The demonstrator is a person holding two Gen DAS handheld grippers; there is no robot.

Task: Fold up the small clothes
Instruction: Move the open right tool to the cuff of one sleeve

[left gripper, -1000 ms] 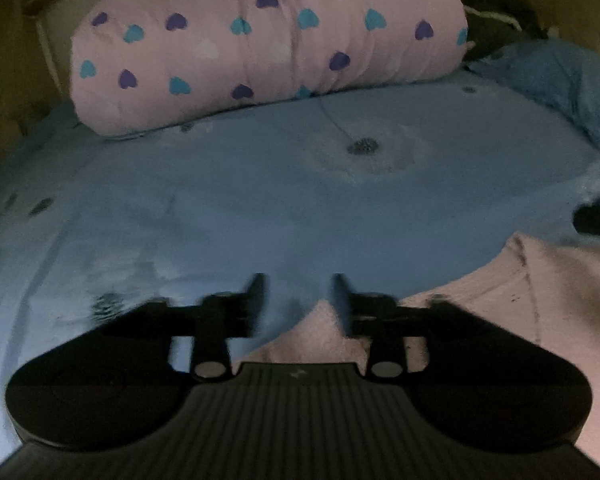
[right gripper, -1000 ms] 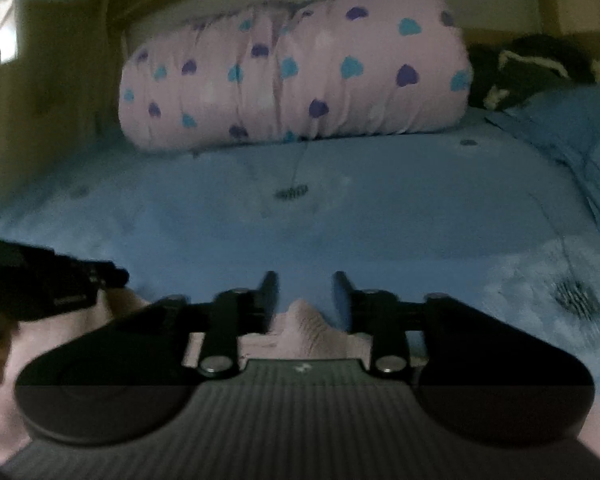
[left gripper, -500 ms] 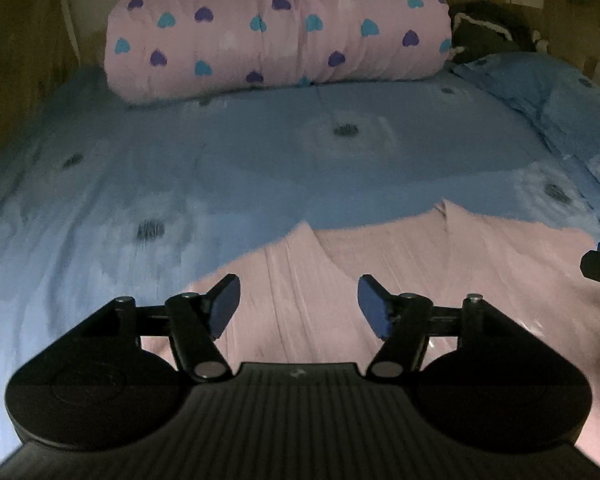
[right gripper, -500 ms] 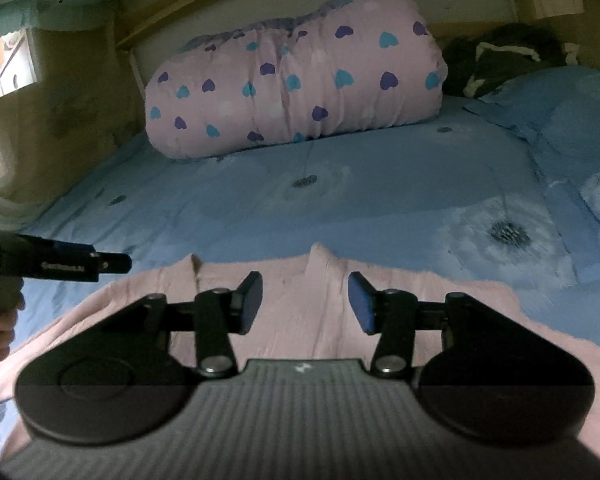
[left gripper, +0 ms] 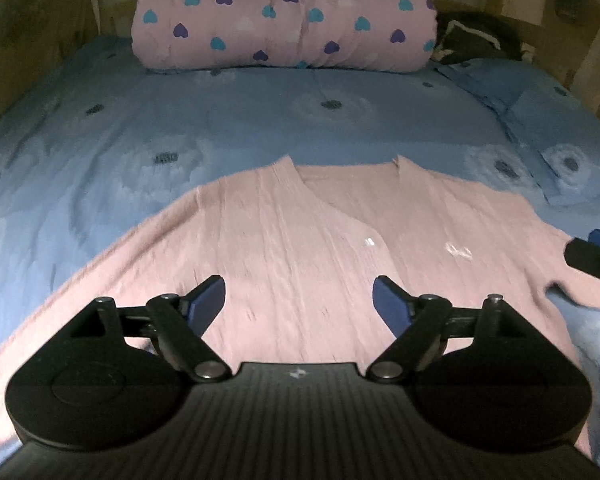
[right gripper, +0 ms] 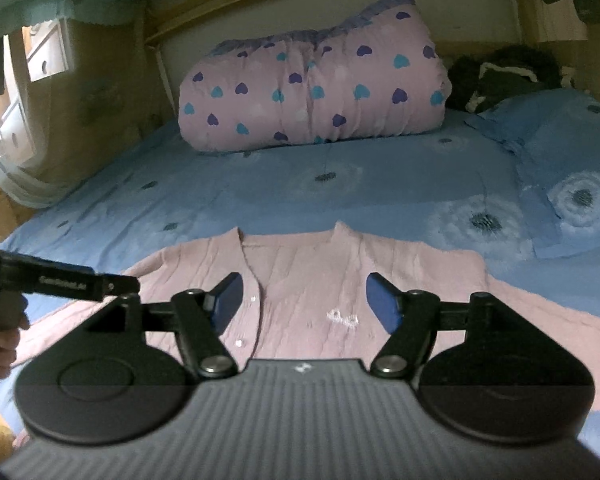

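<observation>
Both grippers have pulled back and up since a second ago, jaws gone from pinching the pink cardigan's collar to wide apart, gripping nothing. Blue floral bedsheet [left gripper: 260, 120] fills the scene. Rolled pink heart-print quilt [left gripper: 284, 16] lies at far end. Pink cardigan [left gripper: 320, 232] lies flat, face up, near centre on sheet, V-neck pointing far. Left gripper [left gripper: 299, 304] hovers over its near left part; right gripper [right gripper: 304, 300] over its chest, both apart from fabric.
</observation>
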